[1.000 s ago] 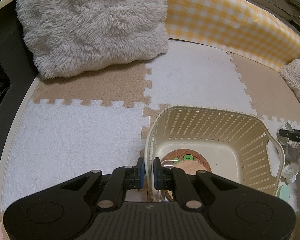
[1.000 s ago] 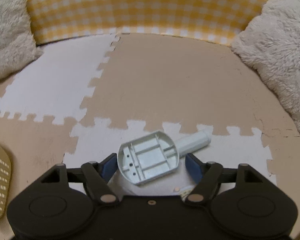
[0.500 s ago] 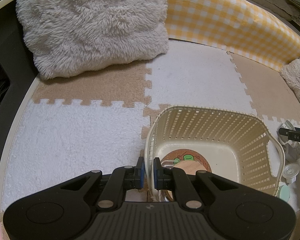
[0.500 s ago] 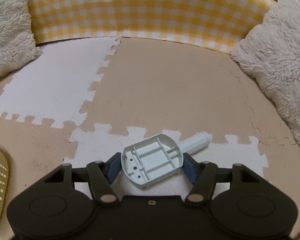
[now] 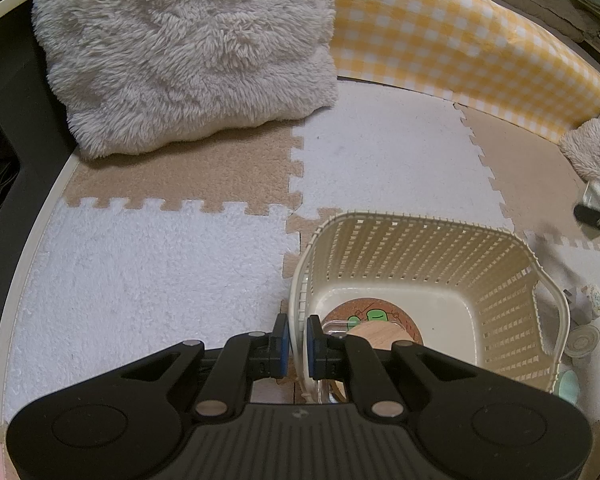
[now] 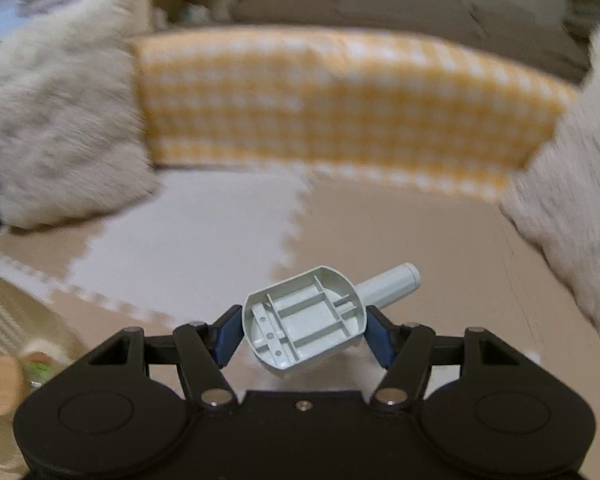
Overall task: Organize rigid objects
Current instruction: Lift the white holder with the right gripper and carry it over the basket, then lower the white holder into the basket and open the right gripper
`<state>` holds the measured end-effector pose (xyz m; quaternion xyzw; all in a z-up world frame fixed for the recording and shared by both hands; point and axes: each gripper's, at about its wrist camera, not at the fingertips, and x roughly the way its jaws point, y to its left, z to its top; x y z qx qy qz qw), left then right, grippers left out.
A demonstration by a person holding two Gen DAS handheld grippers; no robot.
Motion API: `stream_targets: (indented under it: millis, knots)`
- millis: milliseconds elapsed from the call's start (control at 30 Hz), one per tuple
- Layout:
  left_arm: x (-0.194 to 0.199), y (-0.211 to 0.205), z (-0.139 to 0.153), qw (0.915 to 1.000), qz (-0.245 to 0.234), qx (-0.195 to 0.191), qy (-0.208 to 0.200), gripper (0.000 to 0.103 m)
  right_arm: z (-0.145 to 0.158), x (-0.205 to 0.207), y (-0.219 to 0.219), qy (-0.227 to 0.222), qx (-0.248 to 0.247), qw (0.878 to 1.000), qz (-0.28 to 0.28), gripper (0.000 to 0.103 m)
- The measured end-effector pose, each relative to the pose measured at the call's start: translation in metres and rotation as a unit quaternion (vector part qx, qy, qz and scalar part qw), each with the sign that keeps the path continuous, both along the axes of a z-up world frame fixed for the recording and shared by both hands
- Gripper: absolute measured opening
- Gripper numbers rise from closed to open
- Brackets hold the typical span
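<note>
Item: cream slatted basket, standing on the foam floor mat. The left gripper has its jaws pressed together on the basket's near rim, one pad outside the wall and one inside, steadying it.

Contents already stowed, just beyond the inner jaw: a round cork coaster with a green cartoon print, a pale wooden piece lying over it, and the edge of a clear plastic item, too hidden to name. The rest of the basket floor is bare.

Item in transit: grey plastic scoop-shaped part, ribbed hollow side up, stub handle pointing away to the right. The right gripper pinches it across its body, a blue pad on each flank, clear of the mat. The basket sits low and to the left of these jaws.

Outstanding, right of the basket on the mat: several small round lids or caps and a mint-green piece at the basket's corner.

Status: by my reckoning partway. A few pieces in, one in hand, a handful left.

Surroundings: shaggy cushion, yellow checked bolster.
</note>
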<state>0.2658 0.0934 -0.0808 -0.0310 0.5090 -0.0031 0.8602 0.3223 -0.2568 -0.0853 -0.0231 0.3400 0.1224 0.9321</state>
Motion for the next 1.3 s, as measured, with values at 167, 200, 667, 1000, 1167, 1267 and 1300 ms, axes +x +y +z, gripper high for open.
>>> stream_targets:
  millis: [167, 200, 667, 1000, 1167, 1267, 1300]
  knots:
    - [0.000, 0.000, 0.000, 1.0000, 0.000, 0.000, 0.000, 0.008, 0.030, -0.022, 0.027, -0.032, 0.029, 0.997, 0.057, 0.065]
    - [0.000, 0.000, 0.000, 1.0000, 0.000, 0.000, 0.000, 0.008, 0.035, -0.027, 0.033, -0.037, 0.032, 0.996, 0.070, 0.065]
    - [0.000, -0.001, 0.000, 1.0000, 0.000, 0.001, 0.000, 0.008, 0.042, -0.071, 0.105, 0.042, 0.080, 0.963, 0.252, 0.065]
    - [0.000, -0.001, 0.000, 1.0000, 0.000, 0.001, 0.000, 0.008, 0.011, -0.061, 0.123, 0.126, 0.073, 0.956, 0.253, 0.065]
    - [0.000, -0.001, 0.000, 1.0000, 0.000, 0.000, 0.000, 0.008, 0.001, -0.056, 0.134, 0.143, 0.042, 0.956, 0.254, 0.065]
    - [0.000, -0.001, 0.000, 1.0000, -0.001, 0.001, 0.000, 0.009, -0.002, -0.055, 0.136, 0.147, 0.030, 0.956, 0.254, 0.065]
    - [0.000, -0.001, 0.000, 1.0000, -0.001, 0.001, 0.000, 0.009, -0.002, -0.055, 0.137, 0.148, 0.027, 0.955, 0.255, 0.065]
